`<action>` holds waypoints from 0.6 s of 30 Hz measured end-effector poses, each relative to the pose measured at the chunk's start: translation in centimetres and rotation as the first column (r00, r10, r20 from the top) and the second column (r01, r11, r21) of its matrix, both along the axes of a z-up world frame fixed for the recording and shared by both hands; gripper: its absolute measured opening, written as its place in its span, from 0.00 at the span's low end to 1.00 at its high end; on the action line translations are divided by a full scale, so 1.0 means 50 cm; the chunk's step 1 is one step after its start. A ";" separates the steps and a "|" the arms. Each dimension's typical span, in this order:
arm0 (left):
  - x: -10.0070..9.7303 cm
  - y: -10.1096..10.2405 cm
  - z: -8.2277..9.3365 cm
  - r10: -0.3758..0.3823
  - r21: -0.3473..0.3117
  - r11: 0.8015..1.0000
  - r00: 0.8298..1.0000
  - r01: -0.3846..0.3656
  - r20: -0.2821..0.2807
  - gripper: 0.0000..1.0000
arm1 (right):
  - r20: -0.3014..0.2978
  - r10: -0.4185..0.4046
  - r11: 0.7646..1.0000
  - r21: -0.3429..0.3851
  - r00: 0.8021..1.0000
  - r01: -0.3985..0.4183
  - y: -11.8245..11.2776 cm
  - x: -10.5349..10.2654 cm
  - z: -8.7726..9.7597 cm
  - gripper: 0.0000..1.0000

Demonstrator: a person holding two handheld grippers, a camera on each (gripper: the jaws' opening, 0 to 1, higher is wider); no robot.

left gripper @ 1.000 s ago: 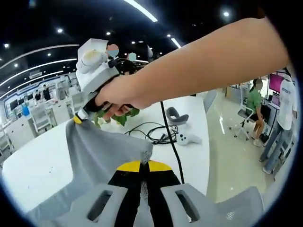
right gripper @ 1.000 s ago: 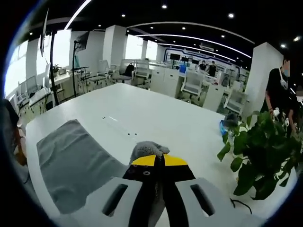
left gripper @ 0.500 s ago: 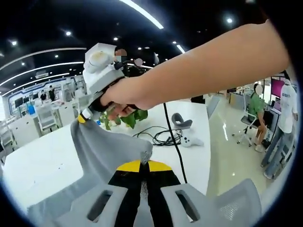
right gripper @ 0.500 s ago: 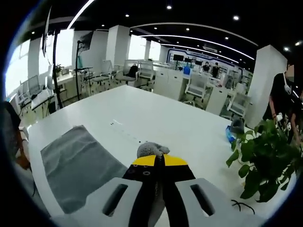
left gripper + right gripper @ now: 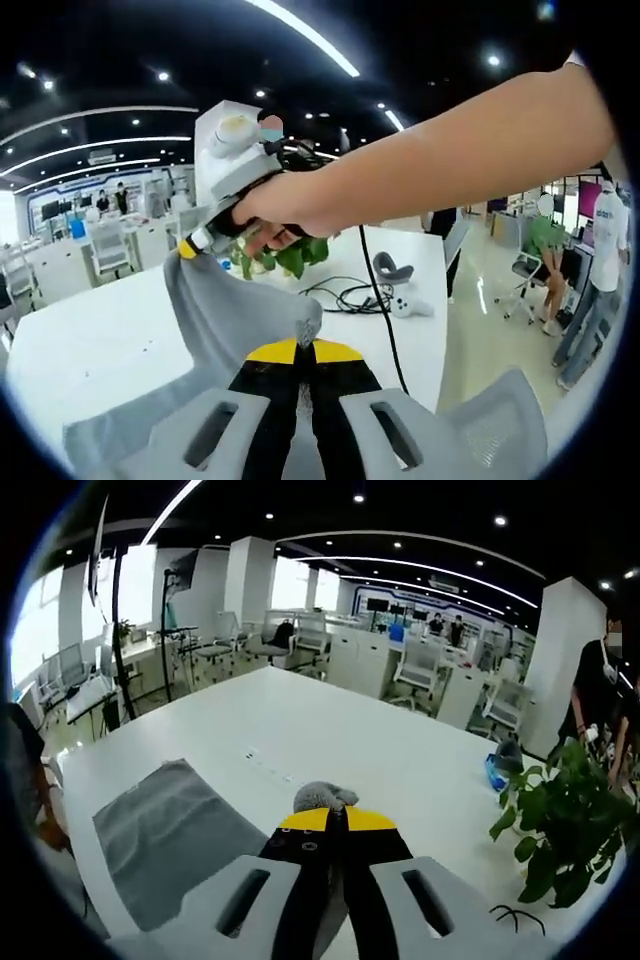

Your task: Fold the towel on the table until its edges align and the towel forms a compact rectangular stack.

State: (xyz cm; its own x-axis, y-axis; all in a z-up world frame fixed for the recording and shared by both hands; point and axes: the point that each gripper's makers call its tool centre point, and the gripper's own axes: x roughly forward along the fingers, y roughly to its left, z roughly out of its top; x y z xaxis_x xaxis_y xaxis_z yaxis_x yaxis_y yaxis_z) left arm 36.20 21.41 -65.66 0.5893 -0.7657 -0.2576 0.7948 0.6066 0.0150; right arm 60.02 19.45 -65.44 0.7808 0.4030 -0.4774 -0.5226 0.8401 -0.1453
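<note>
A grey towel (image 5: 225, 315) hangs lifted between both grippers above the white table (image 5: 90, 335). My left gripper (image 5: 303, 347) is shut on one corner of it, a tuft of cloth poking out past the yellow tips. In the left gripper view the right gripper (image 5: 192, 247), held in a person's hand, pinches the other corner up at the left. In the right gripper view my right gripper (image 5: 335, 818) is shut on a bunched grey corner, and the rest of the towel (image 5: 165, 840) lies flat on the table (image 5: 330, 745) below to the left.
A potted green plant (image 5: 555, 820) stands at the table's right, also seen as plant (image 5: 285, 258) behind the hand. Black cables (image 5: 345, 293), a grey headset (image 5: 390, 268) and a white controller (image 5: 412, 306) lie near the table edge. Office chairs and people stand around.
Both grippers have risen a little with the towel corners still held; the right gripper and hand sit farther right in the left gripper view. Grips are unchanged.
</note>
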 end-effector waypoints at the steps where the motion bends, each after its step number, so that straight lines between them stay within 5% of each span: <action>1: 0.008 0.012 0.002 0.003 -0.008 1.000 1.000 -0.003 -0.001 0.02 | 0.001 0.003 1.000 0.002 1.000 -0.003 0.011 0.001 0.003 0.01; 18: 0.007 0.148 0.030 0.069 -0.055 0.996 0.997 -0.068 0.020 0.02 | 0.024 0.071 0.997 -0.005 0.997 -0.071 0.157 0.020 0.034 0.01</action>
State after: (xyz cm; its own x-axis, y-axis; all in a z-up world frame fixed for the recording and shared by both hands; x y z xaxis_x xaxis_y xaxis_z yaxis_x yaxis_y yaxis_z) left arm 36.55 28.81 -64.16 0.6456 -0.7361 -0.2034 0.7515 0.6598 -0.0027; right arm 61.00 27.31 -63.76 0.7615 0.4557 -0.4609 -0.5771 0.8005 -0.1620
